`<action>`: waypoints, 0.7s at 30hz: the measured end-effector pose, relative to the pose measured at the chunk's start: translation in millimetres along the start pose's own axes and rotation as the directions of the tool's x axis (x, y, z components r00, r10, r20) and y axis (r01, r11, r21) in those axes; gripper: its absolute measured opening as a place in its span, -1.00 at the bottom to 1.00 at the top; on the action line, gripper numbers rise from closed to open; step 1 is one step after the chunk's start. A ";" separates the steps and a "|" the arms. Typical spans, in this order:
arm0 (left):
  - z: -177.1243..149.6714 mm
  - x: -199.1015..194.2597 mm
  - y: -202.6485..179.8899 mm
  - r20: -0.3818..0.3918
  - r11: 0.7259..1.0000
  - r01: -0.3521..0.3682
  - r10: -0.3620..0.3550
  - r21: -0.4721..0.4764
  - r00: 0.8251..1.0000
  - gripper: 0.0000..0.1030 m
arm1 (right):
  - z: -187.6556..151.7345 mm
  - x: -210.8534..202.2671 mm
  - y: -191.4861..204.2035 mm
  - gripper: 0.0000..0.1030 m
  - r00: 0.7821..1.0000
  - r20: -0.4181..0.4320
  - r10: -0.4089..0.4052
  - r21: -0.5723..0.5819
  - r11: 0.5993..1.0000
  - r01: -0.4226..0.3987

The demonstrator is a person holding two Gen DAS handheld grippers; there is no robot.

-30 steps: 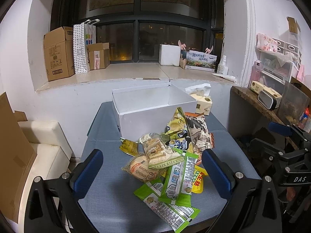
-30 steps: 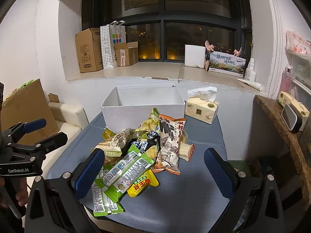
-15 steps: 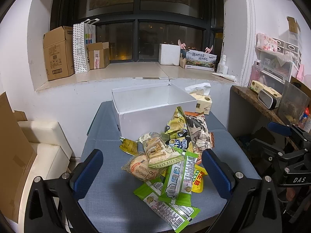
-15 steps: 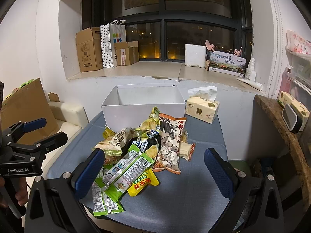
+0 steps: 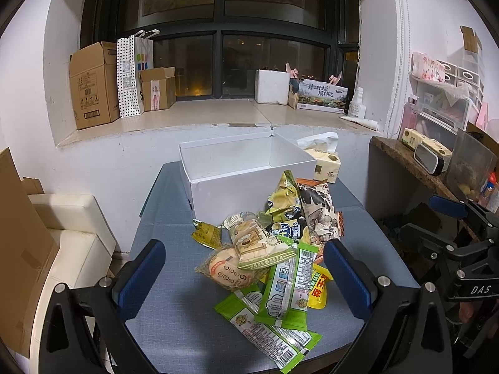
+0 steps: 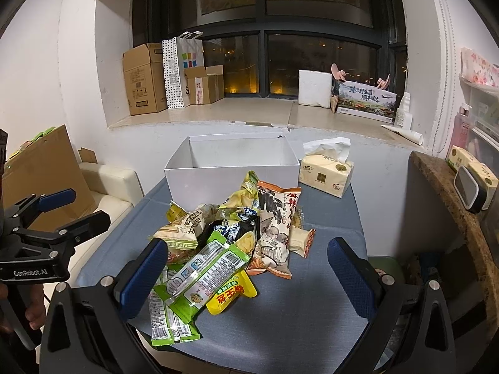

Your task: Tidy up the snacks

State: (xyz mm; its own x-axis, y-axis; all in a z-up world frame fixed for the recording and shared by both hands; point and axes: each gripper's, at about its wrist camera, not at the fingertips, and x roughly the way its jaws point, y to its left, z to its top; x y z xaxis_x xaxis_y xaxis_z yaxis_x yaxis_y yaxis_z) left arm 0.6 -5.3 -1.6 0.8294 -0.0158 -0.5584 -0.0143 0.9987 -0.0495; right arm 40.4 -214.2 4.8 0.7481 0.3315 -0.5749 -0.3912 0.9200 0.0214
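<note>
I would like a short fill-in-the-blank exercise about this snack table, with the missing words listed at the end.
1. The white box behind the snack pile has nothing in it: it is ____.
2. The tissue pack stands to the ____ of the box.
3. Both the left gripper and the right gripper are ____.
4. The table is covered in a cloth of ____ colour.

Missing words: empty; right; open; blue

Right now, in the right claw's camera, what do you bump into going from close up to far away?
Green barcode packets → yellow sachet → tall cartoon snack bag → white box → window ledge → dark window.
</note>
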 end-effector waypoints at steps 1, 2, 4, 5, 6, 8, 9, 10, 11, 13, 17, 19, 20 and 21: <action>0.3 -0.2 0.2 0.000 1.000 0.000 0.000 0.000 1.000 1.00 | 0.1 0.0 -0.1 1.00 1.000 0.000 0.001 0.000 1.000 -0.001; 0.4 -0.3 0.3 0.001 1.000 0.001 -0.001 0.000 1.000 1.00 | -0.2 0.1 0.2 1.00 1.000 -0.001 0.001 0.000 1.000 -0.001; 0.6 -0.4 0.6 0.001 1.000 0.002 -0.002 -0.001 1.000 1.00 | 0.0 0.0 -0.1 1.00 1.000 0.000 0.000 0.000 1.000 0.000; 0.4 -0.5 0.6 0.001 1.000 0.001 -0.001 -0.001 1.000 1.00 | -0.2 -0.2 0.2 1.00 1.000 -0.001 0.000 -0.001 1.000 0.000; 0.4 -0.6 0.6 0.001 1.000 0.001 -0.001 -0.001 1.000 1.00 | 0.4 0.0 -0.1 1.00 1.000 -0.001 0.001 0.000 1.000 -0.001; 0.7 -0.6 0.9 -0.001 1.000 0.002 -0.002 0.001 1.000 1.00 | 0.1 -0.2 0.3 1.00 1.000 -0.001 0.002 -0.001 1.000 -0.002; 0.9 -0.6 0.9 -0.001 1.000 0.002 -0.002 0.001 1.000 1.00 | 0.7 0.1 0.2 1.00 1.000 -0.002 0.002 0.000 1.000 -0.002; 0.8 -0.7 0.9 -0.001 1.000 0.002 -0.002 0.001 1.000 1.00 | 1.0 0.5 -0.1 1.00 1.000 -0.004 0.004 0.001 1.000 -0.004; 0.8 -0.8 1.0 -0.001 1.000 0.003 -0.003 0.000 1.000 1.00 | 0.9 0.7 0.0 1.00 1.000 -0.004 0.010 0.003 1.000 -0.010; 0.9 -0.8 1.1 -0.001 1.000 0.004 -0.004 -0.001 1.000 1.00 | 1.6 0.7 -0.2 1.00 1.000 -0.005 0.010 0.002 1.000 -0.010; 1.2 -0.8 1.4 -0.001 1.000 0.003 -0.003 0.001 1.000 1.00 | 1.9 0.7 -1.1 1.00 1.000 -0.004 0.012 0.005 1.000 -0.012; 1.4 -0.6 1.6 -0.002 1.000 0.003 -0.003 -0.001 1.000 1.00 | 2.0 0.8 -1.3 1.00 1.000 -0.002 0.013 0.004 1.000 -0.013; 1.3 -0.8 1.7 -0.003 1.000 0.003 -0.003 -0.002 1.000 1.00 | 2.0 1.3 -1.9 1.00 1.000 -0.005 0.014 0.006 1.000 -0.014; 1.2 -1.3 1.8 -0.003 1.000 0.003 -0.003 -0.003 1.000 1.00 | 2.1 1.9 -2.9 1.00 1.000 -0.007 0.014 0.007 1.000 -0.014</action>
State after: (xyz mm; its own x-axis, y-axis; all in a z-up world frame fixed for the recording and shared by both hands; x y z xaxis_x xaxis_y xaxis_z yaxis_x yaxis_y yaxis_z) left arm 0.2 -3.4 0.0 0.8277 -0.0188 -0.5609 -0.0134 0.9985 -0.0533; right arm 44.1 -215.9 5.4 0.7391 0.3425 -0.5801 -0.3973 0.9170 0.0353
